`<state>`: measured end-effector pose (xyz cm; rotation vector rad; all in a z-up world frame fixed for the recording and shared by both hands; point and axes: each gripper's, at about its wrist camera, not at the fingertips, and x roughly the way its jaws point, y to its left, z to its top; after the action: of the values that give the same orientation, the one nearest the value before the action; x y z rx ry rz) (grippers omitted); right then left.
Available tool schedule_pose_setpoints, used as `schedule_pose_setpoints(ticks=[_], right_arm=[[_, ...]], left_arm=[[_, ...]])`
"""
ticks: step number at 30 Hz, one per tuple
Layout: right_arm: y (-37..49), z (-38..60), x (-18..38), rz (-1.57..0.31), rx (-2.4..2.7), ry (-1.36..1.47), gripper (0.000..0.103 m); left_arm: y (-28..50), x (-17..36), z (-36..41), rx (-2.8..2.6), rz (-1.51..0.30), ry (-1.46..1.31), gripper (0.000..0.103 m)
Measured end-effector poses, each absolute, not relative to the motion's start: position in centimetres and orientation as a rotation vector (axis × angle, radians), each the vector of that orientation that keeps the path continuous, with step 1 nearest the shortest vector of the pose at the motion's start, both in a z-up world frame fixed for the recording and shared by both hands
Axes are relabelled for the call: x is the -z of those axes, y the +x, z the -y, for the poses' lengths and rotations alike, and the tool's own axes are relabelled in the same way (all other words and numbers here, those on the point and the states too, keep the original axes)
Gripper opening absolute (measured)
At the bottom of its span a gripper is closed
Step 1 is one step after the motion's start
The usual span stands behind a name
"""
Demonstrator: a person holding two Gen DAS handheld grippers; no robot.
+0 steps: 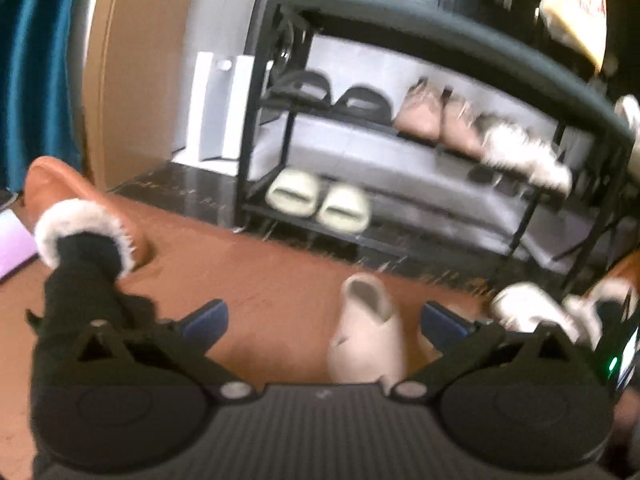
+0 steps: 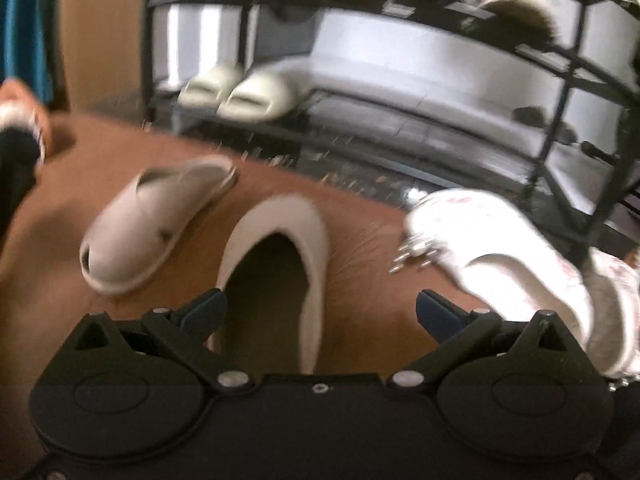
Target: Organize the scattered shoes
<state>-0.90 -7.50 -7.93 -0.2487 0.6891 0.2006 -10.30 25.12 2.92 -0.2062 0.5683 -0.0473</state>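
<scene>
Both your grippers are empty: the left gripper (image 1: 324,322) has its jaws spread wide over bare floor, and the right gripper (image 2: 320,310) is just as wide, with the heel of a cream slipper (image 2: 280,240) lying between its fingers but untouched.

Your main risk is a poor bite. That slipper is soft and open-backed, so if you close on the thin rim alone it will probably fold or slip out on the lift. Both views are smeared, so settle first or you may nudge it away.

A second cream slipper (image 2: 152,228) lies beside it toward the rack's left end, tipped on its side. A white patterned slipper (image 2: 500,248) sits close on the other side and could catch your outer finger.

The shoe rack (image 1: 440,36) stands at the far edge of the floor. Its middle shelf is crowded and its lower shelf holds pale slides (image 1: 320,200) at the left end, so aim right of those. A person's furred orange slipper (image 1: 80,208) stands at the left.
</scene>
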Motion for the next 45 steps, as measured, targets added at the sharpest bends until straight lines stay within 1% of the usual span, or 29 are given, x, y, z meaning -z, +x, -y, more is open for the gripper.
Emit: schedule_pose_setpoints(ticks=[5, 9, 12, 14, 16, 18, 19, 24, 29, 31, 33, 34, 35, 36, 38, 41, 42, 44, 45], right_arm=[[0.7, 6.4, 8.6, -0.72, -0.19, -0.252, 0.103], [1.3, 5.6, 8.4, -0.759, -0.181, -0.213, 0.103], [1.7, 5.4, 8.5, -0.789, -0.191, -0.169, 0.103], [2.2, 5.2, 8.8, -0.813, -0.189, -0.166, 0.103], [2.8, 4.6, 9.3, -0.844, -0.185, -0.184, 0.103], [3.3, 4.2, 9.5, -0.863, -0.185, -0.188, 0.09], [3.5, 3.9, 9.6, -0.874, -0.191, -0.191, 0.08], [4.3, 2.5, 9.2, -0.936, -0.113, -0.172, 0.076], [5.0, 2.8, 8.6, -0.983, 0.173, 0.117, 0.075], [5.5, 2.7, 8.2, -0.997, 0.305, 0.28, 0.075], [5.7, 2.7, 8.1, -1.008, 0.355, 0.393, 0.079], [6.1, 2.5, 8.2, -1.039, 0.342, 0.44, 0.084], [6.6, 2.3, 8.3, -1.081, 0.316, 0.486, 0.096], [6.9, 1.8, 8.3, -1.131, 0.272, 0.5, 0.098], [7.1, 0.7, 7.6, -1.183, 0.184, 0.419, 0.098], [6.6, 0.2, 5.8, -1.188, 0.002, 0.244, 0.099], [6.4, 0.3, 5.1, -1.16, -0.049, 0.183, 0.099], [6.0, 1.1, 3.8, -1.051, -0.134, 0.032, 0.103], [5.8, 1.6, 3.2, -0.988, -0.167, -0.041, 0.103]], left_arm=[[-7.2, -0.7, -24.2, 0.042, -0.625, -0.26, 0.102], [-5.3, 0.8, -21.7, 0.1, -0.642, -0.149, 0.102], [-4.1, 2.8, -20.7, 0.117, -0.718, -0.093, 0.102], [-3.6, 3.6, -20.9, 0.121, -0.757, -0.117, 0.102], [-3.6, 3.6, -21.5, 0.11, -0.741, -0.153, 0.102], [-3.9, 3.5, -22.1, 0.094, -0.719, -0.179, 0.102], [-4.0, 3.4, -22.4, 0.084, -0.71, -0.193, 0.102], [-3.8, 3.1, -23.0, 0.071, -0.692, -0.23, 0.102], [-4.0, 2.8, -22.7, 0.093, -0.674, -0.221, 0.102], [-4.0, 2.7, -22.7, 0.095, -0.674, -0.219, 0.102], [-4.0, 2.7, -22.7, 0.095, -0.673, -0.218, 0.102], [-4.0, 2.7, -22.8, 0.093, -0.67, -0.219, 0.102], [-4.1, 2.6, -22.8, 0.091, -0.668, -0.219, 0.102], [-4.1, 2.6, -22.9, 0.089, -0.665, -0.222, 0.102], [-4.2, 2.6, -23.1, 0.083, -0.663, -0.231, 0.102], [-4.1, 2.6, -23.3, 0.083, -0.663, -0.245, 0.102], [-4.0, 2.6, -23.3, 0.085, -0.664, -0.248, 0.102], [-4.0, 2.7, -23.2, 0.087, -0.666, -0.246, 0.102], [-4.0, 2.7, -23.1, 0.088, -0.667, -0.244, 0.102]])
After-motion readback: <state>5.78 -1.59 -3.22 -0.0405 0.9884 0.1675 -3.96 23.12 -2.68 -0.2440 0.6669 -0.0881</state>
